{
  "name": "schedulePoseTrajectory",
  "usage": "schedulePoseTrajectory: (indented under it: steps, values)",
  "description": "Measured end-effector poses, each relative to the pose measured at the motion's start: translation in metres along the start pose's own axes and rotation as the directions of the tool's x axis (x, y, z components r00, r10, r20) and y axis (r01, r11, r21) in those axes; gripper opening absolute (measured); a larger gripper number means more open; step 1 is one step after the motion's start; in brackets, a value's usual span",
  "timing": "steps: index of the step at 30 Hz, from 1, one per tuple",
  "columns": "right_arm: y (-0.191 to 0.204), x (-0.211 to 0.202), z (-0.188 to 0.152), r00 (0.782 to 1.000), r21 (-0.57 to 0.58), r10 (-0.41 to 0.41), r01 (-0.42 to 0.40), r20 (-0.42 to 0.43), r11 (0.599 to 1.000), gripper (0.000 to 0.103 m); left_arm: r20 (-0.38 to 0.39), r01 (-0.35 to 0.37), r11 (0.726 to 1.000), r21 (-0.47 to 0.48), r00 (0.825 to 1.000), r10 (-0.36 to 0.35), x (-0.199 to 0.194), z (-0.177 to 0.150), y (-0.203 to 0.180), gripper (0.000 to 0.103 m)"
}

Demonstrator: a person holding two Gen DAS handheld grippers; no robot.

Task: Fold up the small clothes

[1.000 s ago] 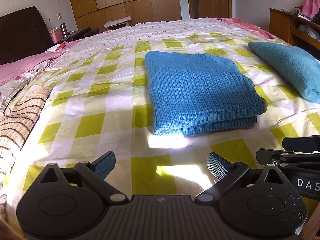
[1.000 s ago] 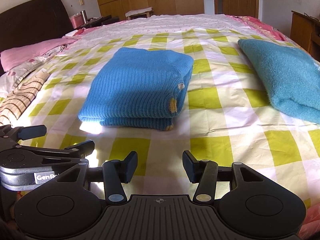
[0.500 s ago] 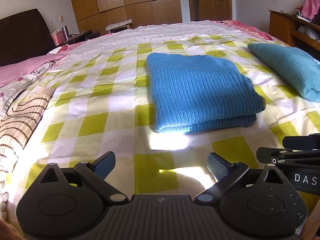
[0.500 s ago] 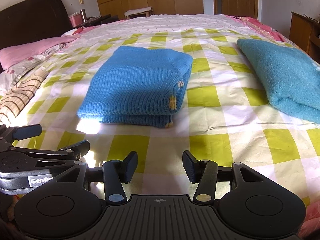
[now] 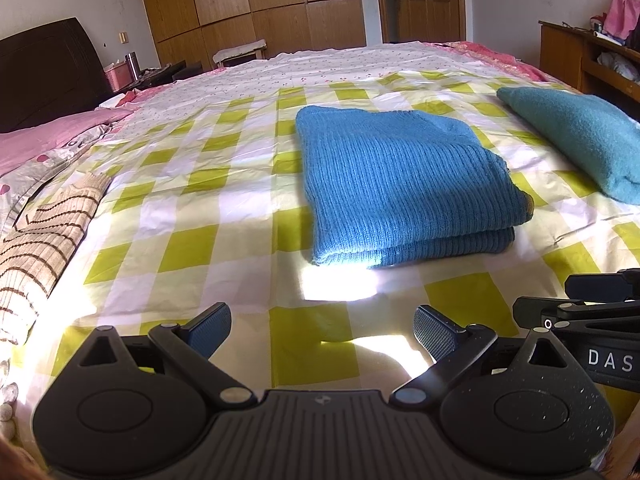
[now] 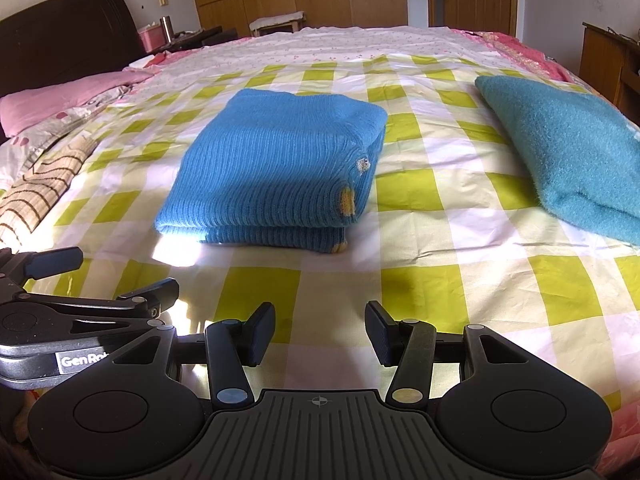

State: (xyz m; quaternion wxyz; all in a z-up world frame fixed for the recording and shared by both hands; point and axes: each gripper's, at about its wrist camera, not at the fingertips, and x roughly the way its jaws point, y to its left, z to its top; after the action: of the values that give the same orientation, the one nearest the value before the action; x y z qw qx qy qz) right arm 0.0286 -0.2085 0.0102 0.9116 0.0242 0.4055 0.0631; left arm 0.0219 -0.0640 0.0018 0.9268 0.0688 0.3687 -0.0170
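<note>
— What do you have on the bed?

— I see a checked sheet (image 5: 248, 216) spread across it, with a folded blue sweater (image 5: 404, 184) lying flat near the middle. A teal blanket (image 6: 568, 160) sits well apart to its right, and a striped cloth (image 5: 44, 236) lies at the left edge.

— And your grippers?

— My left gripper (image 5: 322, 330) hovers over the sheet, just short of the sweater, jaws spread wide and holding nothing. My right gripper (image 6: 320, 332) hangs beside it, jaws parted too, also clear of the sweater.
</note>
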Motion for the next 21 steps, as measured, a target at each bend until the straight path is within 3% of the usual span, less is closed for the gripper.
schedulePoseTrajectory:
  steps: [21]
  values:
    - [0.0024, 0.0015, -0.0013, 1.0, -0.01, 0.0, 0.0, -0.002, 1.0, 0.05, 0.001, 0.012, 1.0, -0.012, 1.0, -0.012, -0.0012, 0.0001, 0.0028, 0.101]
